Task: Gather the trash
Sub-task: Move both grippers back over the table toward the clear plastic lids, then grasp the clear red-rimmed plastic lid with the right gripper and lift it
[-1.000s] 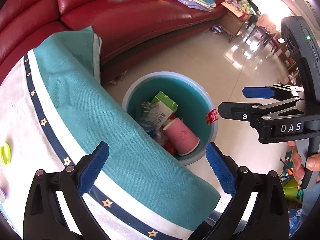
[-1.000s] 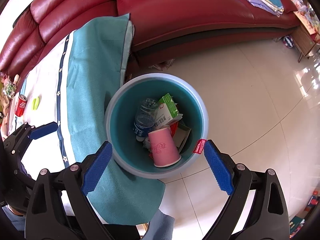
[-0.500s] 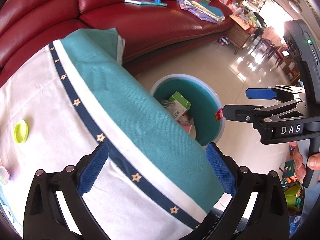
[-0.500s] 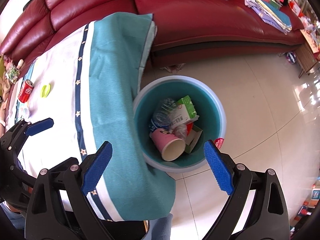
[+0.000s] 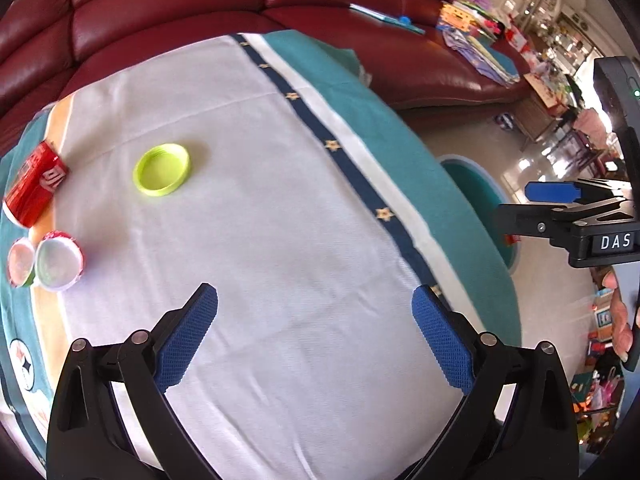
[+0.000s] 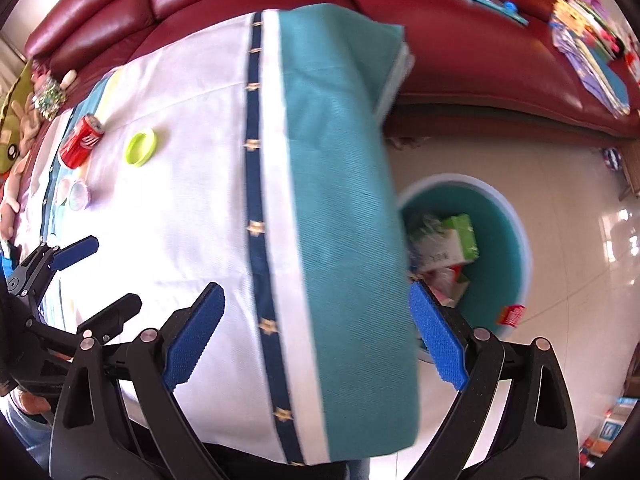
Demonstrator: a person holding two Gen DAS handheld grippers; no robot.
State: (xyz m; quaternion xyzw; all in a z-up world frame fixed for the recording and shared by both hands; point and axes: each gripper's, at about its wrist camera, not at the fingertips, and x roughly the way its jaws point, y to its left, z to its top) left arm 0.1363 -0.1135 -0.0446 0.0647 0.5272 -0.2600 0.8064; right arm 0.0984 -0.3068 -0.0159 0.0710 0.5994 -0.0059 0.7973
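Left gripper [image 5: 314, 334], blue-padded jaws spread wide and empty, above the white tablecloth with a teal, star-trimmed border [image 5: 280, 208]. The remaining trash lies well ahead of and to the left of those jaws: a lime-green round plastic lid [image 5: 162, 170], a red drink can lying on its side [image 5: 34, 186], and two small foil-lined cups [image 5: 58, 264] touching each other near the cloth's left edge. Right gripper [image 6: 316, 330], jaws likewise wide apart and empty, straddling the hanging teal border. The round teal plastic bin [image 6: 516, 240] stands on the tiled floor beside the table, ahead and right of the right finger [image 6: 438, 338], holding a green-and-white carton [image 6: 448, 242] among other litter.
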